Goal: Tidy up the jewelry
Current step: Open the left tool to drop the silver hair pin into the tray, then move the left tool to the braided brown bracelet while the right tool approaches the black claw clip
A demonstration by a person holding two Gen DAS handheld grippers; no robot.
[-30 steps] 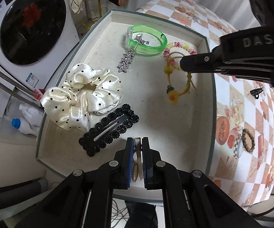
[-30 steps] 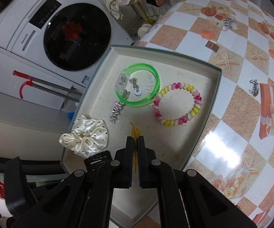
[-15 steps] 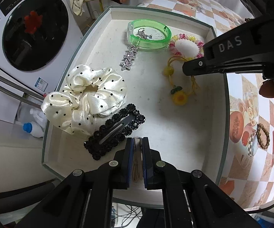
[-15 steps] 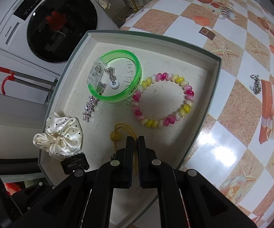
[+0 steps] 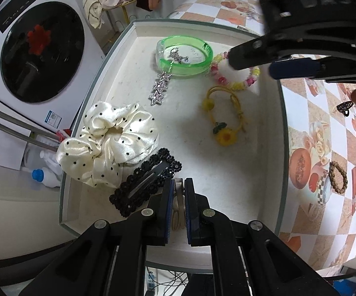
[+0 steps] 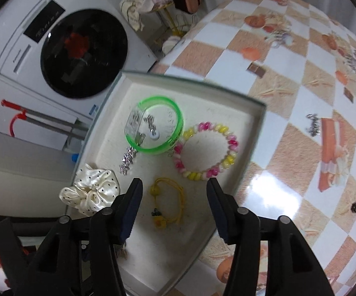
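Now the right gripper, jaws wide apart, hangs straight over the yellow cord bracelet in the tray, while the left gripper pinches a beige clip

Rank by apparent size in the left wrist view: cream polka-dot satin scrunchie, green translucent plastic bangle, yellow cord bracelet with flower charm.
1. Cream polka-dot satin scrunchie, though it lies nearer the camera.
2. Green translucent plastic bangle.
3. Yellow cord bracelet with flower charm, close to the bangle; unsure.
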